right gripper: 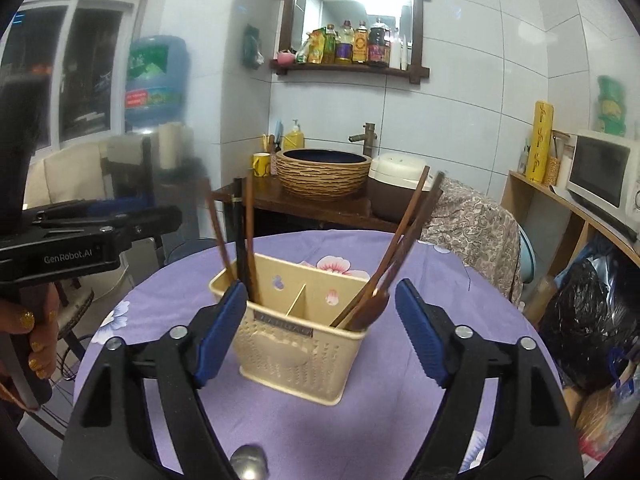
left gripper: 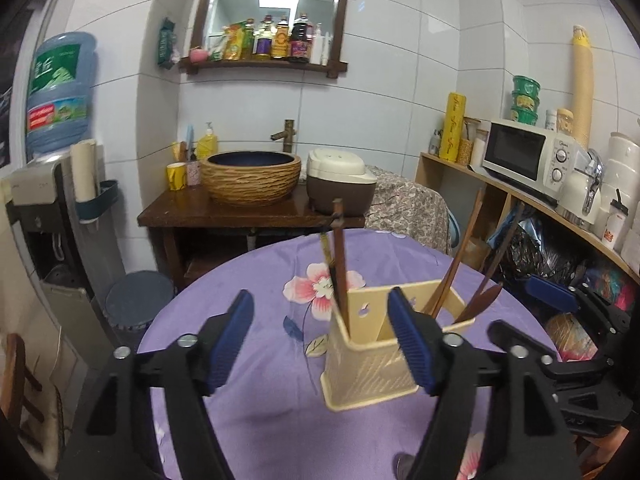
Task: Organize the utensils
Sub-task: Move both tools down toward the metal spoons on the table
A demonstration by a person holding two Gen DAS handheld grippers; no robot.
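With the utensils (right gripper: 380,264) standing sorted in the cream holder (right gripper: 296,344) mid-desk (right gripper: 168,292), both left tongs (left gripper: 320,340) and right tongs (right gripper: 320,332) are gaping empty, probably needing only withdrawal.

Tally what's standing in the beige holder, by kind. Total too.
In the holder:
Straight sticks, left compartment: 3
Long wooden spoon-type utensils, right compartment: 3
Total: 6
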